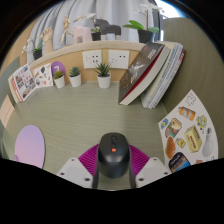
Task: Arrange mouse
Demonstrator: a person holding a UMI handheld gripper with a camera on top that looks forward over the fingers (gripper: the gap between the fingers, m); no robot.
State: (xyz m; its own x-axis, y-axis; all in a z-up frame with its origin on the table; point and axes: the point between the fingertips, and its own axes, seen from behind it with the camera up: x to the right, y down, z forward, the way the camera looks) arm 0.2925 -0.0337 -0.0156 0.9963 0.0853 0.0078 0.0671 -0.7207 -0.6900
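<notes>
Wood table (pixel 95 118), plants and books upper frame. Tongs (pixel 113 166) clamp mouse (pixel 113 154) at bottom centre; grasp done, placement judged pending.

There is one view only, from a wide-angle camera riding on the tool (pixel 112 170) and looking forward along its two fingers. It sits low and close over the near edge of the worktop (pixel 90 115), tilted a little downward, so the mouse (pixel 113 153) fills the near ground. It faces the far edge, where potted plants (pixel 103 73) and a shelf (pixel 70 45) stand well away. Leaning books (pixel 150 72) mark the far right corner. No second view shares this scene.
</notes>
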